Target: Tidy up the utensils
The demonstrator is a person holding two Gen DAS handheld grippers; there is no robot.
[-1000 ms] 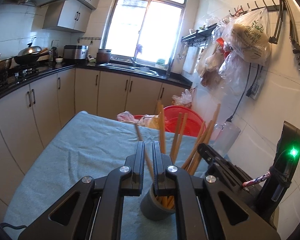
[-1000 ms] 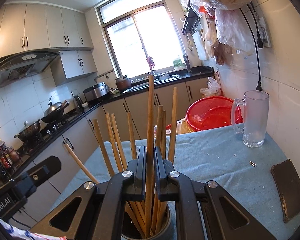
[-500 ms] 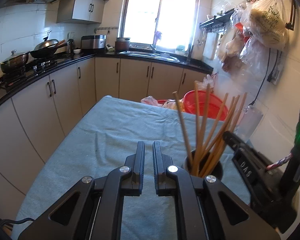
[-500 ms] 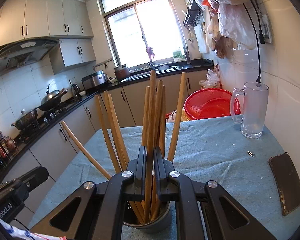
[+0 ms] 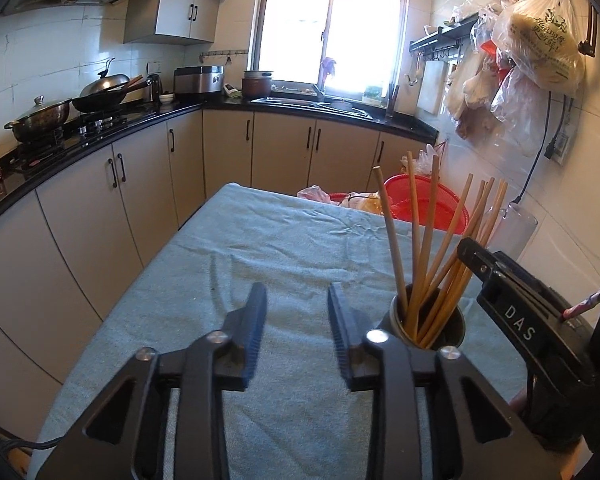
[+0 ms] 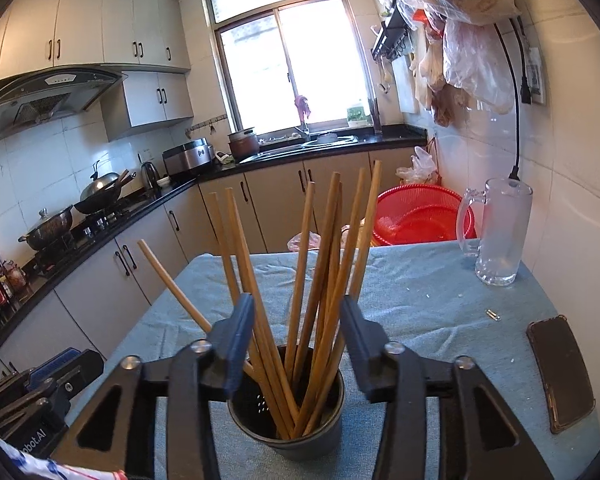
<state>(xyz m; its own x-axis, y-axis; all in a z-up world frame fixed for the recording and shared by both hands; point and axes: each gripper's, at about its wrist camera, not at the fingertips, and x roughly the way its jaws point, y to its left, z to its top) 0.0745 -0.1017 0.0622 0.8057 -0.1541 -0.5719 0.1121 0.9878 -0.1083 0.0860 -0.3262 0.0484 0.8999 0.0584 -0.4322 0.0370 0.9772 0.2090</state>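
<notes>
My left tongs (image 5: 296, 316) have just been opening and stand partly apart over bare blue cloth on the bench (image 5: 260, 248), nothing between them. My right tongs (image 6: 298, 320) have just been opening too; they straddle the wooden chopsticks (image 6: 320, 264) without pressing on them. The chopsticks stand fanned in the dark holder cup (image 6: 286, 420) on the bench, just right of my left tongs. A glass mug (image 6: 500, 236) and a phone (image 6: 560, 372) lie further right.
</notes>
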